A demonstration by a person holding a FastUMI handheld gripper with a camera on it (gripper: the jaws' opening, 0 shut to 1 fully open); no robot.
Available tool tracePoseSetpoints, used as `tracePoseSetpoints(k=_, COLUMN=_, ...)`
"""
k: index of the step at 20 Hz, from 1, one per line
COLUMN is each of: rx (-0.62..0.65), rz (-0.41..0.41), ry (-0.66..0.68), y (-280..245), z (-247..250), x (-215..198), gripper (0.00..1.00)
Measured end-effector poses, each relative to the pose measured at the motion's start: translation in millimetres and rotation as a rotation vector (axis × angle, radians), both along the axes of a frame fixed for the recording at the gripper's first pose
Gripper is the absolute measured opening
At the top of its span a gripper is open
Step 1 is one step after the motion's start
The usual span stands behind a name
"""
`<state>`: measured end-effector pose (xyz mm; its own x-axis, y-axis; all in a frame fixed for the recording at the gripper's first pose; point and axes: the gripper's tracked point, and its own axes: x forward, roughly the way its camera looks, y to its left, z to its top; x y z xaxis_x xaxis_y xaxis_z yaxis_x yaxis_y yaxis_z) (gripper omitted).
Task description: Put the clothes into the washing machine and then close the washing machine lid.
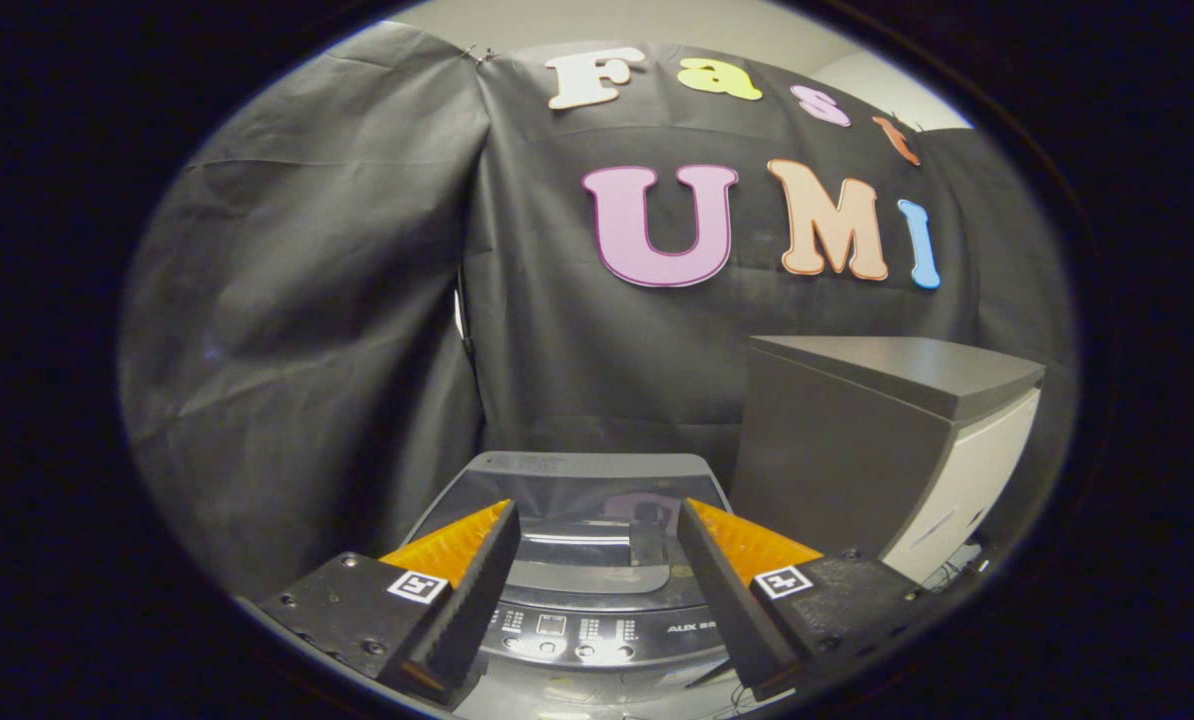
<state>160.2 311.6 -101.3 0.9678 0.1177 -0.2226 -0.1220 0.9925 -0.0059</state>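
A grey top-loading washing machine stands just ahead of and below my fingers, its glossy lid lying flat and shut, with the control panel on the near side. My gripper hovers above the machine with its two orange-backed fingers spread wide apart. Nothing sits between them. No clothes are visible.
A grey cabinet with a white side panel stands right beside the machine, taller than it. Black cloth wall hangs close behind and to the left of the machine.
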Motion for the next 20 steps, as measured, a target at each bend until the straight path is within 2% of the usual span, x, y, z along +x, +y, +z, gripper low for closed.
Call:
tracePoseSetpoints(k=7, rx=-0.036, rz=0.002, ry=-0.083, y=-20.3, z=42.5, x=-51.5, gripper=0.96)
tracePoseSetpoints(k=15, rx=-0.029, rz=-0.018, ry=-0.217, y=-43.5, z=116.1, x=-110.5, gripper=0.96)
tracePoseSetpoints(k=20, rx=0.004, rz=-0.010, ry=-0.247, y=-52.8, z=127.3, x=-145.2, gripper=0.96)
